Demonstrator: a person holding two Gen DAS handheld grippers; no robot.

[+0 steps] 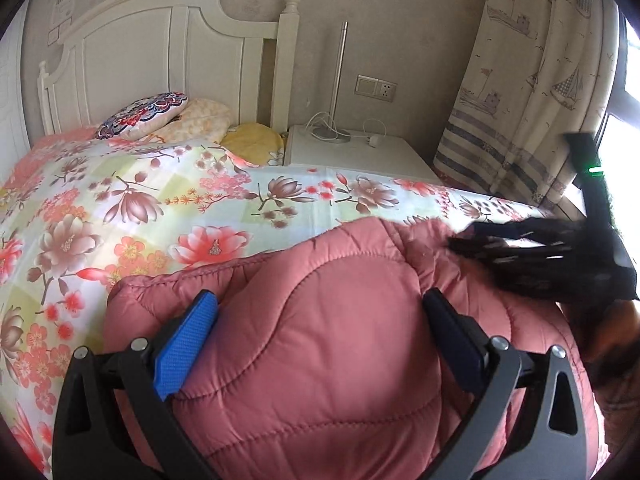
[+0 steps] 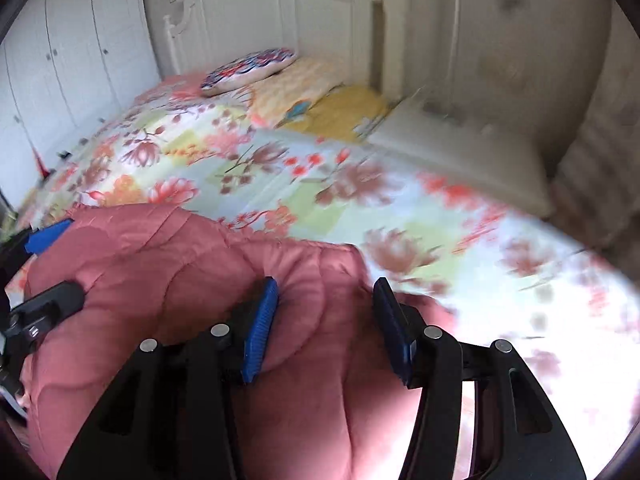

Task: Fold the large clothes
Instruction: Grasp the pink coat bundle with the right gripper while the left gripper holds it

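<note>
A pink quilted padded jacket (image 1: 320, 344) lies bunched on the near edge of the floral bed cover (image 1: 160, 208). My left gripper (image 1: 320, 312) is open wide, its blue pads either side of a puffy fold of the jacket. In the right wrist view, my right gripper (image 2: 326, 304) is open over the jacket's (image 2: 160, 280) right end, with fabric between the pads. The right gripper also shows blurred at the right of the left wrist view (image 1: 532, 252); the left gripper shows at the far left of the right wrist view (image 2: 44, 272).
The bed cover (image 2: 320, 184) spreads ahead. Pillows (image 1: 144, 114) lie at a white headboard (image 1: 160, 52). A white nightstand (image 1: 360, 156) with a lamp and cables stands beside the bed. A patterned curtain (image 1: 532, 80) hangs at right. White wardrobe doors (image 2: 60, 60) stand far left.
</note>
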